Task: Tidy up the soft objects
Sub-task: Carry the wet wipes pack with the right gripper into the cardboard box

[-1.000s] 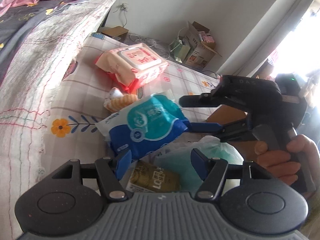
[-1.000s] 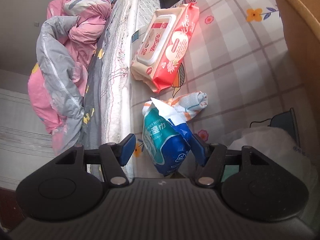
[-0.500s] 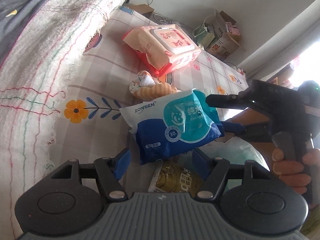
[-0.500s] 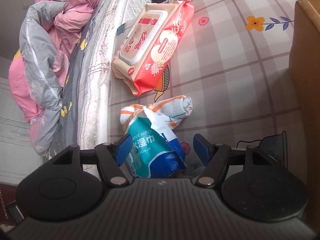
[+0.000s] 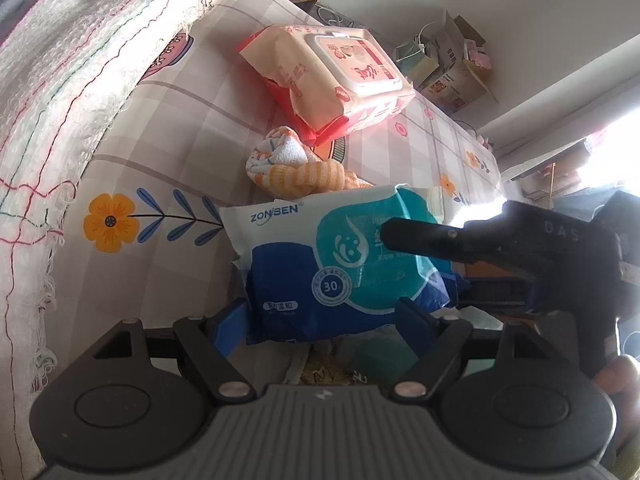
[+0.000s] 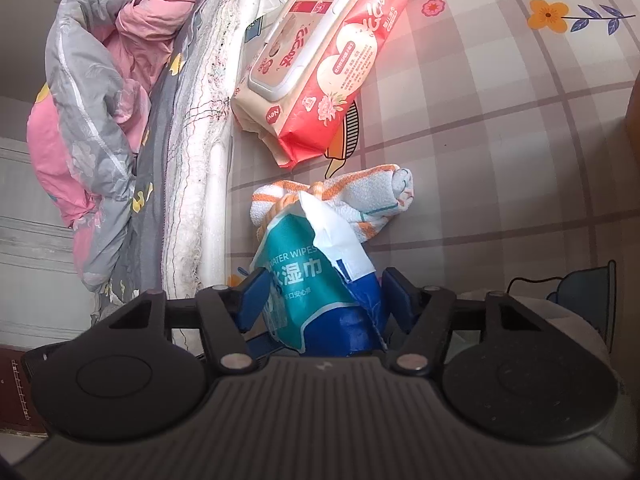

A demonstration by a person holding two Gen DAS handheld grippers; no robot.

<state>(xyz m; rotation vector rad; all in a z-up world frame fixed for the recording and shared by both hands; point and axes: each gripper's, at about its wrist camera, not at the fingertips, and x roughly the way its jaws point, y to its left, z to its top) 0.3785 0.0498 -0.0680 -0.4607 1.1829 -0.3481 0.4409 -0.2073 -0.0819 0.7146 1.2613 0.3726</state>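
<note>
Two grippers show here, and only one holds something. Biggest first: the checked floor mat [image 6: 500, 128] with orange flowers lies beside the bed [image 6: 200, 128], and a pink and grey quilt [image 6: 96, 92] is piled on top of the bed. The red and cream wet wipes pack [image 6: 320, 64] rests flat on the mat, close to the bed's edge. Just in front of it sits a rolled orange and white towel [image 6: 360, 200].

The blue and teal ZONSEN wipes pack [image 5: 332, 264] is up off the mat, in the air near the towel. The right gripper [image 6: 320, 300] is clamped on one end of it, with a blue finger pressed to each side, so the fingers stay as far apart as the pack is thick. In the left view, its black top finger [image 5: 420, 236] lies across the pack's teal label.

The left gripper [image 5: 320, 320] sits just under the pack. Its blue fingers stand wide apart, one by each lower corner, and squeeze nothing.
</note>
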